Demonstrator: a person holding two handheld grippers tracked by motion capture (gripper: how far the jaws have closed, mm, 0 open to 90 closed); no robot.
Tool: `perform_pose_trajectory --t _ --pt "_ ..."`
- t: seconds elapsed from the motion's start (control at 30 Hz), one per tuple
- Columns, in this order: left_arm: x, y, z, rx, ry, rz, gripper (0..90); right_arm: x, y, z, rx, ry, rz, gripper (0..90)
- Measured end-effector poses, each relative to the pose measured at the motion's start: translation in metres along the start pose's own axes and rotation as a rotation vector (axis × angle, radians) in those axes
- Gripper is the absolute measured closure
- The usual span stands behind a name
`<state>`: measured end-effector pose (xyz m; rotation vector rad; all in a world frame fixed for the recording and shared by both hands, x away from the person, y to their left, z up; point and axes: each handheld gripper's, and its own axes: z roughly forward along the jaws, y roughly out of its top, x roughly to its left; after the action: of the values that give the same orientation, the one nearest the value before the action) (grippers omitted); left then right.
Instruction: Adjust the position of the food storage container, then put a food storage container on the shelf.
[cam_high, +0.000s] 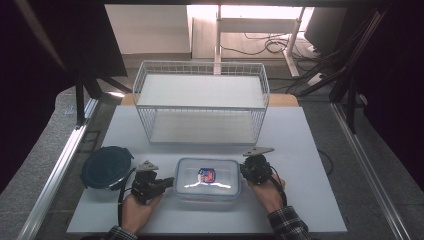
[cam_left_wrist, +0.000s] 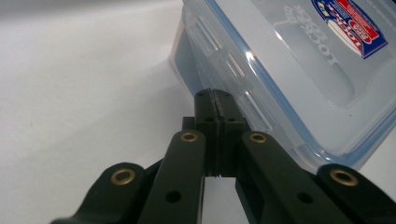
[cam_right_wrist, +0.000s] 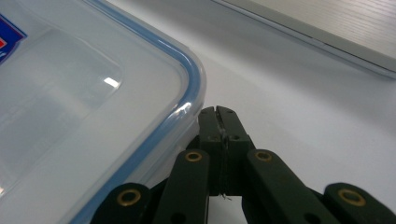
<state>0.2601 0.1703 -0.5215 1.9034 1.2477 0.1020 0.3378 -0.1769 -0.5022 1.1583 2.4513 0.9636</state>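
Items: one clear box (cam_high: 208, 179), one dark round lid (cam_high: 106, 166), one wire basket (cam_high: 201, 102) on a white table (cam_high: 300, 150). Left gripper (cam_high: 169, 183) and right gripper (cam_high: 243, 169), jaws together, flank the box. Cables cross the floor behind.

Embossed "LOCK&LOCK" on the clear container lid (cam_left_wrist: 299, 60), beside a red-and-blue sticker (cam_left_wrist: 350, 25) with print too small to read.

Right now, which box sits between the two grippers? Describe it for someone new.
On the white table, in front of the wire basket, lies a clear rectangular box. Unlike the dark round container left of it, it has a blue-edged lid with a red-and-blue sticker.
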Motion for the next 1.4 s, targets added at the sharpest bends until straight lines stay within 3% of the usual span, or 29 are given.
perform_pose_trajectory --t 0.17,0.2,0.37,0.47,0.57,0.67,0.73,0.8,0.87,1.13,1.3,1.4 --pt "0.003 0.0 -0.001 0.004 -0.016 0.019 90.0 0.0 -0.001 0.003 -0.018 0.007 -0.013 88.3" --pt "0.005 0.0 -0.002 0.0 0.002 0.035 88.2 -0.002 -0.002 0.001 -0.029 0.012 -0.018 86.3" --pt "0.014 0.0 -0.014 -0.035 0.066 0.132 68.6 -0.011 -0.011 -0.02 -0.077 0.043 -0.061 77.0" --pt "0.022 -0.002 -0.023 -0.066 0.055 0.148 52.6 -0.014 -0.02 -0.035 -0.098 0.061 -0.08 67.6" --pt "0.022 -0.004 -0.025 -0.073 0.035 0.148 33.9 -0.017 -0.028 -0.044 -0.109 0.038 -0.085 50.6" --pt "0.019 -0.007 -0.027 -0.068 -0.003 0.174 20.4 -0.02 -0.037 -0.048 -0.131 0.058 -0.054 22.4" --pt "0.017 -0.009 -0.028 -0.063 0.008 0.204 7.1 -0.022 -0.042 -0.048 -0.142 0.051 -0.055 10.5" --pt "0.016 -0.011 -0.028 -0.054 0.027 0.222 5.7 -0.022 -0.047 -0.049 -0.137 0.017 -0.056 5.7" --pt "0.018 -0.013 -0.028 -0.065 0.014 0.217 3.8 -0.023 -0.05 -0.05 -0.131 0.017 -0.057 2.8" --pt "0.022 -0.013 -0.027 -0.096 0.012 0.226 2.8 -0.023 -0.052 -0.056 -0.169 0.045 -0.031 1.7" --pt "0.021 -0.013 -0.025 -0.097 -0.008 0.245 1.7 -0.02 -0.049 -0.059 -0.189 0.029 -0.038 1.7" --pt "0.02 -0.011 -0.026 -0.098 -0.012 0.249 1.6 -0.015 -0.048 -0.058 -0.181 0.006 -0.066 1.8"
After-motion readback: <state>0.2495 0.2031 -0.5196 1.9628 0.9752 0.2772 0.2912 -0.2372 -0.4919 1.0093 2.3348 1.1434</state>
